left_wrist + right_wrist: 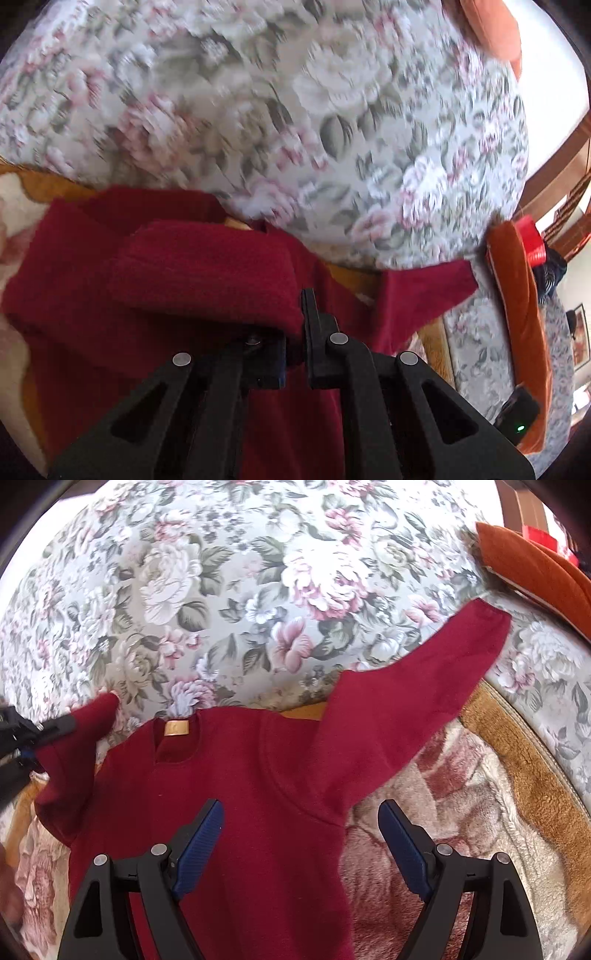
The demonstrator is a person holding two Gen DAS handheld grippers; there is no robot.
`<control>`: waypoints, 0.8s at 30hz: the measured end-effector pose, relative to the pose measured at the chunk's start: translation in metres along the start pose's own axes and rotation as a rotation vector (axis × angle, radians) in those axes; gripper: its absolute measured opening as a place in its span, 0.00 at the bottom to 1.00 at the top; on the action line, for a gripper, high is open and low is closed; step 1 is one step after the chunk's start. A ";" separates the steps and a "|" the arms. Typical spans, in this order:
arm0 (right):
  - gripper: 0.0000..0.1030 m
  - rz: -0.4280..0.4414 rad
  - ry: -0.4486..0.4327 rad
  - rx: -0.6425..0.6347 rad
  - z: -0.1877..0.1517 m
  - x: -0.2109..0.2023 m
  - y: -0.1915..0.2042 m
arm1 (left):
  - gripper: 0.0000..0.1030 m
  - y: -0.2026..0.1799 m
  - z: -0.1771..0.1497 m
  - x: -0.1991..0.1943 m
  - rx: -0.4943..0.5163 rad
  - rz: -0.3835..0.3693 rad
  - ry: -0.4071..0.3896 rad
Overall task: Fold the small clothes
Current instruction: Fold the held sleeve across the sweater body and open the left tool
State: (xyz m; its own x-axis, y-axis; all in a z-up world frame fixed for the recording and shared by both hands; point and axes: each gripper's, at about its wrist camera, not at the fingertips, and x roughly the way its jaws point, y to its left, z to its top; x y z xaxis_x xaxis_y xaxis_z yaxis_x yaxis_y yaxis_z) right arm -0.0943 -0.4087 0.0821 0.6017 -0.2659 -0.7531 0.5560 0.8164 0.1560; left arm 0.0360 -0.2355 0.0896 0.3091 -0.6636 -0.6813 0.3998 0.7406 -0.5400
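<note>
Soft red sweater (236, 794) spread across frame centre on a plush blanket (461, 794).
Your left claw (293, 332) is clenched on one limp sleeve; your right claw (299, 834) hangs released. The light knit drapes, so pinch the cuffs or hem.

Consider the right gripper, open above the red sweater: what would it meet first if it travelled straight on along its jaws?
Most likely the red sweater itself: the right gripper points across its chest towards the collar. Beyond lies the floral cushion. Depth is unclear.
</note>
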 end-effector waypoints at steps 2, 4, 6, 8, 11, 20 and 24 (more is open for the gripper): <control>0.82 -0.031 -0.009 0.038 0.005 0.002 -0.016 | 0.05 -0.012 -0.017 0.031 0.032 0.015 0.057; 0.82 -0.068 -0.016 0.083 0.007 0.003 -0.033 | 0.07 -0.018 -0.027 0.043 0.071 0.049 0.081; 0.82 -0.090 -0.028 0.151 0.010 0.002 -0.050 | 0.10 -0.022 -0.029 0.034 0.125 0.064 0.073; 0.82 -0.083 -0.013 0.213 0.010 0.003 -0.060 | 0.24 -0.025 -0.026 0.012 0.167 0.062 0.052; 0.82 0.019 0.018 0.240 0.009 0.006 -0.057 | 0.69 -0.017 -0.017 -0.033 0.173 0.040 -0.007; 0.82 0.116 -0.017 -0.100 0.004 -0.013 0.038 | 0.77 0.069 -0.025 -0.101 0.073 0.252 -0.154; 0.82 0.061 -0.049 -0.352 0.005 -0.014 0.094 | 0.77 0.104 -0.029 -0.083 0.034 0.356 -0.152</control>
State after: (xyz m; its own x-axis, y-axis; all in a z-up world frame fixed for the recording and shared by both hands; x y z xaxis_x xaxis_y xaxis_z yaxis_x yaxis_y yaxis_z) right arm -0.0479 -0.3308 0.1100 0.6589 -0.2285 -0.7167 0.2916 0.9558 -0.0366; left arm 0.0268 -0.1001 0.0752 0.5573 -0.3758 -0.7404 0.2724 0.9251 -0.2645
